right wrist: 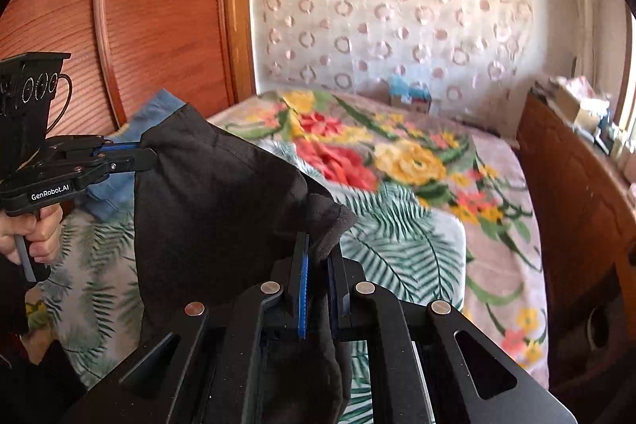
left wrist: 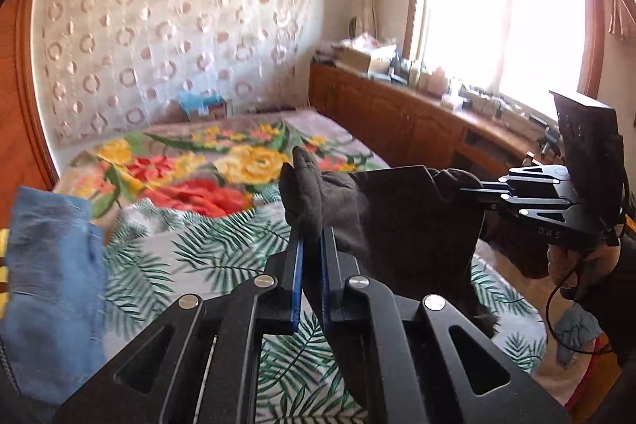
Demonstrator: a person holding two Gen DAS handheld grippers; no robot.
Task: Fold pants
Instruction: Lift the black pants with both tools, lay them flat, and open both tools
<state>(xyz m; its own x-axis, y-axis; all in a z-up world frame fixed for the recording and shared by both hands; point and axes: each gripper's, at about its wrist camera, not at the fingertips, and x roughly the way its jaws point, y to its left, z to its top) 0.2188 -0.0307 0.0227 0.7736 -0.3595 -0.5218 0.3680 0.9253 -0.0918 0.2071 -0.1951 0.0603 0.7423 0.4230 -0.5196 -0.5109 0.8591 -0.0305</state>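
The black pants hang in the air above the bed, stretched between both grippers. My left gripper is shut on one top corner of the pants; it also shows in the right wrist view at the left. My right gripper is shut on the other top corner of the pants; it shows in the left wrist view at the right. The cloth drops down from the held edge, and its lower part is hidden behind the grippers.
Below lies a bed with a palm-leaf sheet and a flowered blanket. Blue denim clothes lie at the bed's left side. A wooden wardrobe stands left; a cluttered wooden cabinet runs under the window at right.
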